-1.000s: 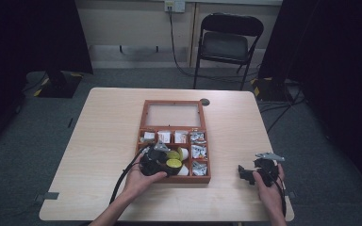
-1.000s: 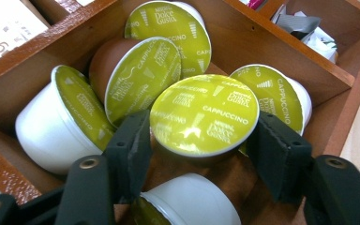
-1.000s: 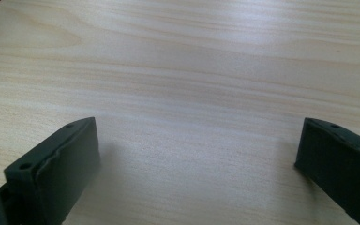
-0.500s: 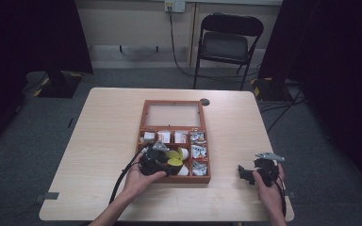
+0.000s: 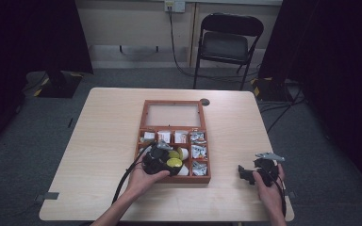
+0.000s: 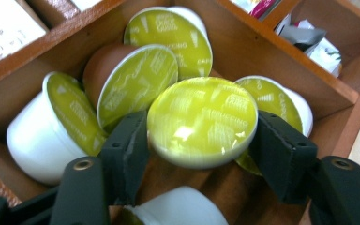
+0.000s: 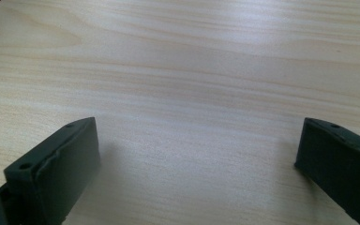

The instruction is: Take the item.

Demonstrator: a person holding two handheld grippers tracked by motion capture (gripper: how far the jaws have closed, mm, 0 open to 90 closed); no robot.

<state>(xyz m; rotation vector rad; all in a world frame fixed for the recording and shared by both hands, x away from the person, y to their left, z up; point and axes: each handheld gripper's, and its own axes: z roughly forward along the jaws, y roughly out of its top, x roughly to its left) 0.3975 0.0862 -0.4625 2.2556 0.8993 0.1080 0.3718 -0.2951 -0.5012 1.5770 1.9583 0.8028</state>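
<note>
From above, the left gripper (image 5: 162,162) hides most of the pod compartment of the wooden box (image 5: 143,123). Up close its jaws clamp a green-lidded capsule (image 6: 202,121) by the rim, raised over the other pods (image 6: 136,84) — its cup body hidden. The right gripper (image 7: 197,154) rests wide apart over bare table (image 7: 178,56) — gripping nothing.

- From the high view you see the desk (image 5: 108,141) well lit from above, while the room around it is dark.
- In your left tool view, glare sits on the yellow capsule lid (image 6: 201,121), and the near edges are blurred.
- In your right tool view, the wood is soft, with a faint shadow.
</note>
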